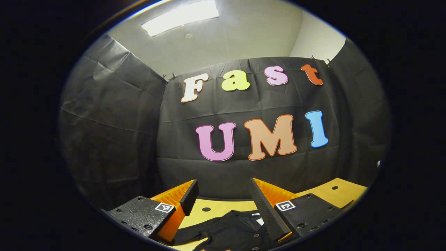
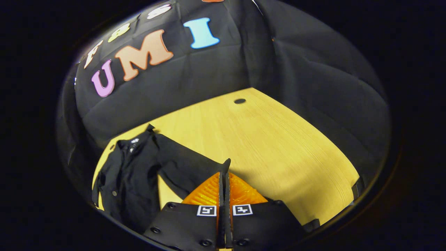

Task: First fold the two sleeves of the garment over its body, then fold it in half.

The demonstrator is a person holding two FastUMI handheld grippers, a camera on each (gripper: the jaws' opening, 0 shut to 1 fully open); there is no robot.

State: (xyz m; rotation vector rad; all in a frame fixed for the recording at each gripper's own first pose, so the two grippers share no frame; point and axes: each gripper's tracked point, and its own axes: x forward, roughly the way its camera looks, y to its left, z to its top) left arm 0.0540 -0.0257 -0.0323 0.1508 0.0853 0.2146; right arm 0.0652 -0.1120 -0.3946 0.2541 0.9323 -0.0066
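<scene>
A black buttoned garment (image 2: pixel 127 174) lies on the yellow wooden table (image 2: pixel 271 139) at the left of the right gripper view, collar toward the back wall. One sleeve (image 2: pixel 184 167) stretches out from its body to my right gripper (image 2: pixel 224 172), which is shut with the sleeve's end pinched between its fingers just above the table. In the left gripper view my left gripper (image 1: pixel 223 190) stands open, tilted up toward the wall, with nothing between its fingers. The garment (image 1: pixel 233 230) lies below and just ahead of it, collar and buttons visible.
The booth's black cloth wall (image 2: pixel 195 80) closes the table's back and sides. The tabletop has small round holes (image 2: pixel 239 101). Bare wood spreads to the right of the garment. A strip of table (image 1: pixel 324 193) shows past my left gripper's right finger.
</scene>
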